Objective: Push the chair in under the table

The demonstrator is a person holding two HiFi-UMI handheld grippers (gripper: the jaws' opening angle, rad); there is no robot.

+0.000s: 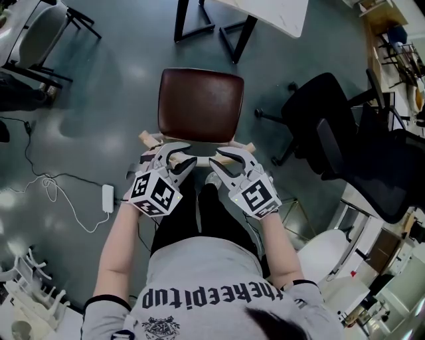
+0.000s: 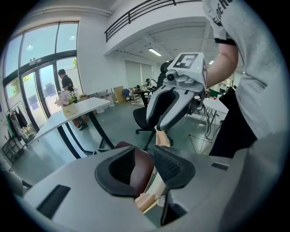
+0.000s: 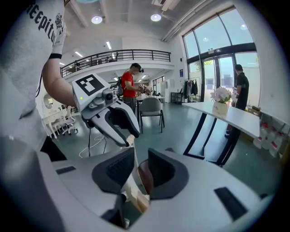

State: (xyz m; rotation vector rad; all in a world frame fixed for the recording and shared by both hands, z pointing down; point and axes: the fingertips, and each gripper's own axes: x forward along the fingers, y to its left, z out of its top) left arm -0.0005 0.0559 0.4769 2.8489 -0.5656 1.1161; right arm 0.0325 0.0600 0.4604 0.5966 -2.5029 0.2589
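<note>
A chair with a maroon seat and a pale wooden back rail stands in front of me, facing a white table on black legs. My left gripper and right gripper sit side by side over the back rail. In the left gripper view the jaws stand apart, with the maroon seat and the wooden rail showing in the gap. In the right gripper view the jaws also stand apart, straddling the wooden rail without pressing on it.
Black office chairs stand close at the right. A white cable with a power adapter lies on the floor at the left. Another chair is at the far left. People stand by the glass doors.
</note>
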